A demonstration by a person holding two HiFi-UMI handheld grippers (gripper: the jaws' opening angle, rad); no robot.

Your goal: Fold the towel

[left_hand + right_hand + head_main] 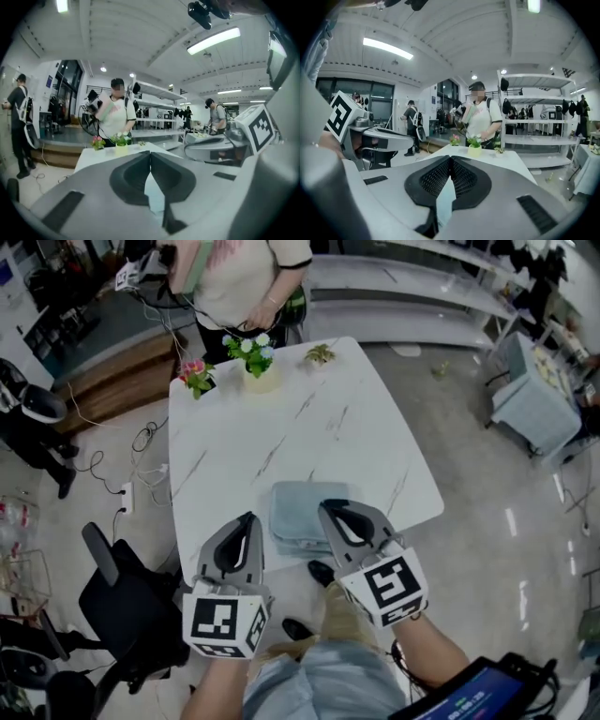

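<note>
Head view shows the towel (302, 514) lying folded near the counter (281, 418) edge. The left hand-held gripper (250, 519) and right hand-held gripper (327, 509) are clenched, holding nothing. For another fold, I'd line the edges up.

Towel (298, 507): pale blue-grey, folded into compact rectangle, flat on white table (281, 418), close to near edge.

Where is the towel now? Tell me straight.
In the head view the folded towel lies at the near edge of the white table, showing between the shut left claw and right claw; neither holds it.
</note>
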